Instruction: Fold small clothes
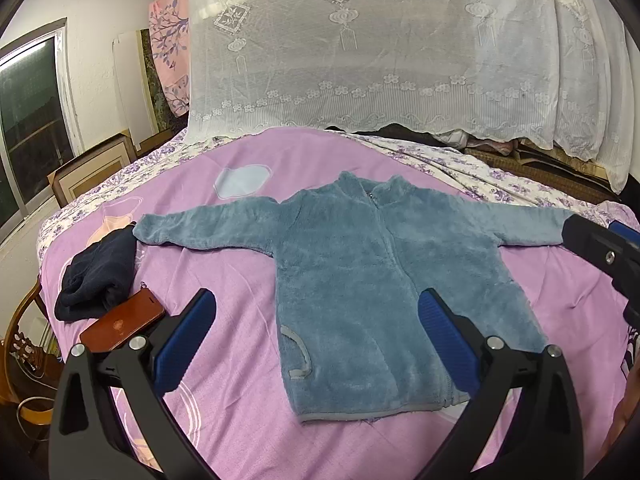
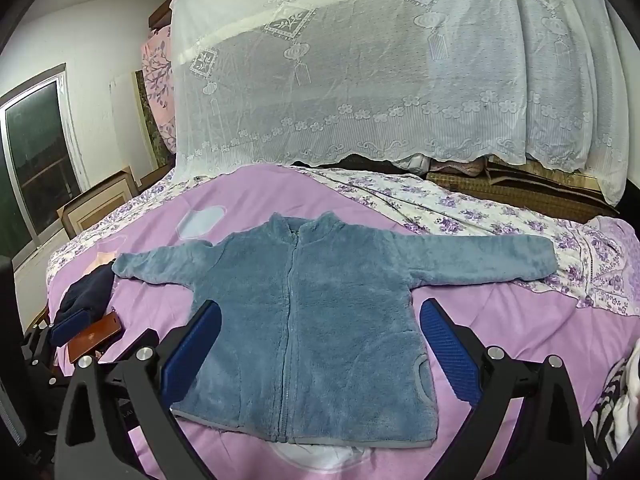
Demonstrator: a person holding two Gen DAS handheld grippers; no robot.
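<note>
A small blue fleece jacket (image 1: pixel 352 264) lies flat and zipped on the purple bedspread (image 1: pixel 240 420), both sleeves spread out. It also shows in the right wrist view (image 2: pixel 320 320). My left gripper (image 1: pixel 316 312) is open and empty, held above the jacket's lower left part. My right gripper (image 2: pixel 320 320) is open and empty, held above the jacket's lower body. The right gripper's body (image 1: pixel 604 256) shows at the right edge of the left wrist view, near the end of the jacket's right sleeve.
A folded dark navy garment (image 1: pixel 100 276) and a red-brown phone (image 1: pixel 120 326) lie at the bed's left edge. A white lace net (image 1: pixel 380 52) hangs at the back. A floral sheet (image 2: pixel 460 208) lies at the far right. A window (image 1: pixel 28 128) is at the left.
</note>
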